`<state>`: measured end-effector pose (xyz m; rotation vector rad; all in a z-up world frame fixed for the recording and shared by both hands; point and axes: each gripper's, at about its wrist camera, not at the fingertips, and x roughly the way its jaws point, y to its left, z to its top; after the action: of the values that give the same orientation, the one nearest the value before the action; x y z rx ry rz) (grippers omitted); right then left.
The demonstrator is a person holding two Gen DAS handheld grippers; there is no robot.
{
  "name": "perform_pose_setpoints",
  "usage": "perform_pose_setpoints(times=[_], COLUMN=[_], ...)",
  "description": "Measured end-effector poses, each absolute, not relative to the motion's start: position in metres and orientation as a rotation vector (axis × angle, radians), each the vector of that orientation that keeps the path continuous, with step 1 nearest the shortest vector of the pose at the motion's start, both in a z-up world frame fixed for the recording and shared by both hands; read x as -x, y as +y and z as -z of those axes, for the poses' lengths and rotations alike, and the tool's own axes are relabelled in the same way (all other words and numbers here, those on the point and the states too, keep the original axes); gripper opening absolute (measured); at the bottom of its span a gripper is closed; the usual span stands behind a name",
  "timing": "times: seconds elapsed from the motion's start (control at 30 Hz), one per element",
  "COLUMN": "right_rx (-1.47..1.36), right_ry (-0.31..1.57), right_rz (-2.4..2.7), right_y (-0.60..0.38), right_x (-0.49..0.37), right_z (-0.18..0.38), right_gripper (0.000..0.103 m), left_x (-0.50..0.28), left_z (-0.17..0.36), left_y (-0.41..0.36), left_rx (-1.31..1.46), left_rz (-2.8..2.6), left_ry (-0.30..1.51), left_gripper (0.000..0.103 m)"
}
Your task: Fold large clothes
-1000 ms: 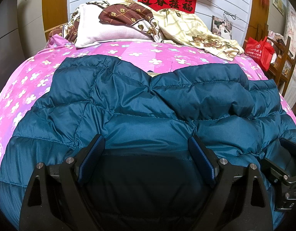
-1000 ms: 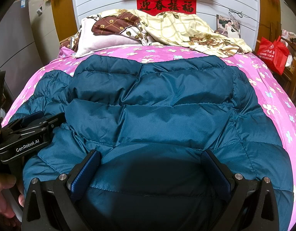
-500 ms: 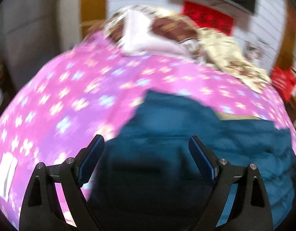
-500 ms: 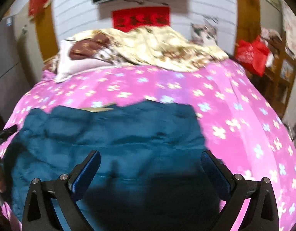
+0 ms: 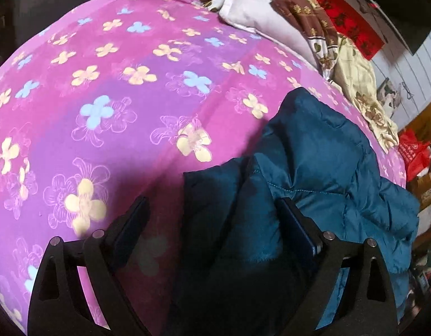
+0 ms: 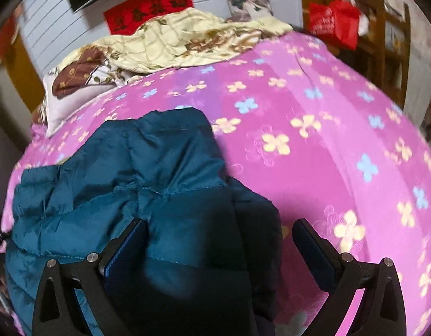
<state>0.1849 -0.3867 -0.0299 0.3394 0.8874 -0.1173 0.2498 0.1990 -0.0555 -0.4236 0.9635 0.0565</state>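
Lying on the pink flowered bedsheet (image 5: 131, 89) is the teal jacket (image 5: 321, 168) — puffy, quilted, shiny, bunched in soft folds. Both the left gripper (image 5: 212, 221) and the right gripper (image 6: 218, 240) stand wide apart over its dark edges, holding nothing. A white pillow (image 5: 260, 5) and cream blanket (image 6: 187, 42) sit beyond.

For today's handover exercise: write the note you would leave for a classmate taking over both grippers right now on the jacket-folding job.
Left gripper: fingers wide open, hovering over the jacket's left edge, holding nothing.
Right gripper: fingers wide open over the jacket's right edge, holding nothing.
Teal puffer jacket: lying on the pink floral bedspread, bunched into a narrow, rumpled bundle. Pillow and quilt are heaped at the head of the bed.
Done: the jacket looks gathered inward from both sides.
Left: probably smooth it, fold it end to end, and tidy the stack.
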Motion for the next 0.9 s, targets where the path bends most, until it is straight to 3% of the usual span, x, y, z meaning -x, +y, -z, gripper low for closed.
perform_pose_setpoints(times=[0.13,0.37,0.43,0.57,0.73,0.9], right_rx=[-0.390,-0.530,-0.516,-0.513,-0.518,-0.516], right_ry=[0.935,0.962,0.963,0.963,0.964,0.961], right_rz=[0.075,0.006,0.014,0.016,0.010,-0.039], right_y=[-0.389,-0.402,-0.400,-0.400,-0.400,-0.404], right_x=[-0.187,-0.187,-0.187,-0.187,-0.188,-0.187], right_z=[0.040,0.057,0.056,0.056,0.056,0.058], right_gripper=[0.103,0.103,0.103,0.103,0.103,0.103], left_x=[-0.251,-0.251,-0.251,-0.245,-0.243,-0.250], left_z=[0.059,0.060,0.058,0.048,0.047,0.052], left_y=[0.196,0.194,0.196,0.185,0.178,0.171], left_rx=[0.388,0.436,0.462,0.371,0.308,0.270], left_rz=[0.071,0.339,0.390,0.357,0.318,0.284], left_ry=[0.944,0.922,0.906,0.867,0.863,0.888], left_gripper=[0.099,0.098,0.079,0.060,0.058,0.068])
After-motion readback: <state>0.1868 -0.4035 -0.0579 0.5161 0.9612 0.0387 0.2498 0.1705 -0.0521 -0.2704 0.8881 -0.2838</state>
